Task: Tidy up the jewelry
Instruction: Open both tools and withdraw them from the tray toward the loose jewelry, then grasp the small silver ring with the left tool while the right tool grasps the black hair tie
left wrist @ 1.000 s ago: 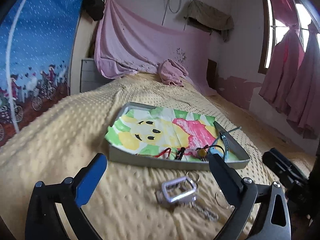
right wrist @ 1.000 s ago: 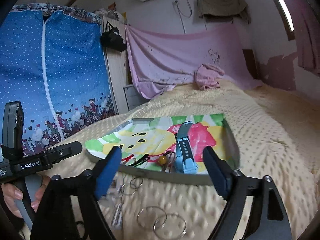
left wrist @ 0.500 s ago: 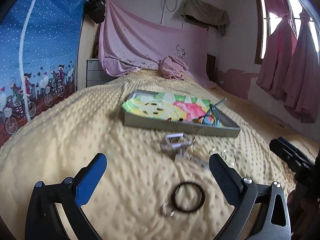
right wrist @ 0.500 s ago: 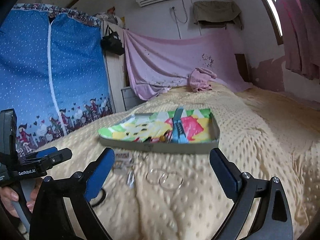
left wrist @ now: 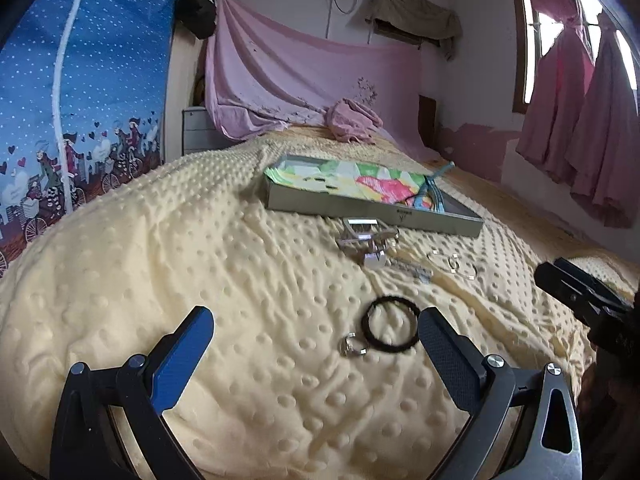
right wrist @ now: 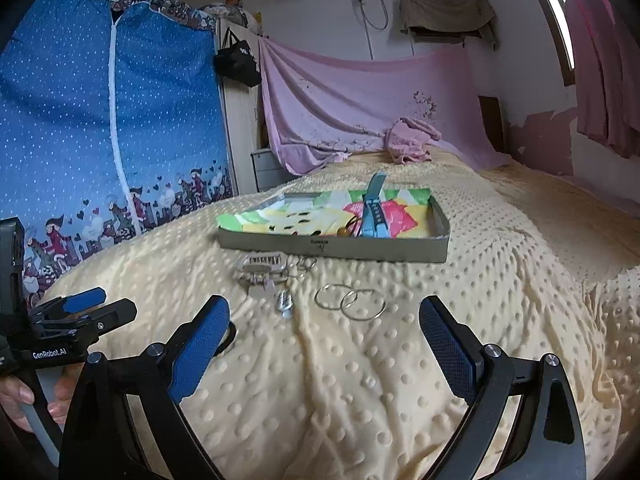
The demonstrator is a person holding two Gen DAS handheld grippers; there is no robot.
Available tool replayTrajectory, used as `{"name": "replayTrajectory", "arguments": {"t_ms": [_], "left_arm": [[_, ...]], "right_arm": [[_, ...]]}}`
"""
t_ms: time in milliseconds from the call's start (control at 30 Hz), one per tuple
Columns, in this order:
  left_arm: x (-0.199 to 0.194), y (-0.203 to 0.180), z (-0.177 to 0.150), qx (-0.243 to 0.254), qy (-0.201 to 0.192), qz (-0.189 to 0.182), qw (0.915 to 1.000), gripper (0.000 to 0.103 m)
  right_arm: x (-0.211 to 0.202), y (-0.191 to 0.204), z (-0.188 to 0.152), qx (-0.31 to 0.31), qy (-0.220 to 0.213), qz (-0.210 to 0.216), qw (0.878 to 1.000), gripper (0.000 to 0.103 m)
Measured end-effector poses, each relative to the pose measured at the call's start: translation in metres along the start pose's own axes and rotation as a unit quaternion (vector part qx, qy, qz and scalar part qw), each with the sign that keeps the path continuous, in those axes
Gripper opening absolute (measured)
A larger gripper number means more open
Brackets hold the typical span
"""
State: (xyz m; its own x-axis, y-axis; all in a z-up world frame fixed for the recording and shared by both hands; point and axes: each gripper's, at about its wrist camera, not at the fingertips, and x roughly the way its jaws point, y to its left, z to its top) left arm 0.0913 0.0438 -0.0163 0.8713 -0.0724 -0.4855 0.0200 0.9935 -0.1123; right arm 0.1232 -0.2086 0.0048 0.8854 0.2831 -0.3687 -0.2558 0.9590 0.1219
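Left hand-held gripper (left wrist: 316,332) wide open, empty, nearer than right hand-held gripper (right wrist: 324,316), also agape and empty: black band (left wrist: 390,328) flat on bed (left wrist: 200,260) at its one o'clock, ring (left wrist: 352,347) touching band's seven o'clock, tray (left wrist: 372,208) beyond at twelve.

A: Daylight floods in from the window (left wrist: 568,40) at upper right, blown out white behind the pink curtains (left wrist: 580,120).

B: Soft, even light on the bedspread (left wrist: 240,280), faint shadows. Fisheye bends the edges, corners go black, and far detail looks slightly soft.
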Motion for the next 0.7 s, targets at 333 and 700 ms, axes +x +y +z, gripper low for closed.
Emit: {"name": "replayTrajectory", "arguments": {"t_ms": [333, 700], "left_arm": [[0.015, -0.003, -0.009, 0.015, 0.03, -0.03, 0.999, 0.076], [0.048, -0.007, -0.014, 0.021, 0.097, -0.079, 0.9919, 0.04]], "right_arm": [[0.027, 0.014, -0.004, -0.025, 0.059, 0.04, 0.997, 0.088], [0.083, 0.038, -0.014, -0.045, 0.166, 0.116, 0.978, 0.03]]}}
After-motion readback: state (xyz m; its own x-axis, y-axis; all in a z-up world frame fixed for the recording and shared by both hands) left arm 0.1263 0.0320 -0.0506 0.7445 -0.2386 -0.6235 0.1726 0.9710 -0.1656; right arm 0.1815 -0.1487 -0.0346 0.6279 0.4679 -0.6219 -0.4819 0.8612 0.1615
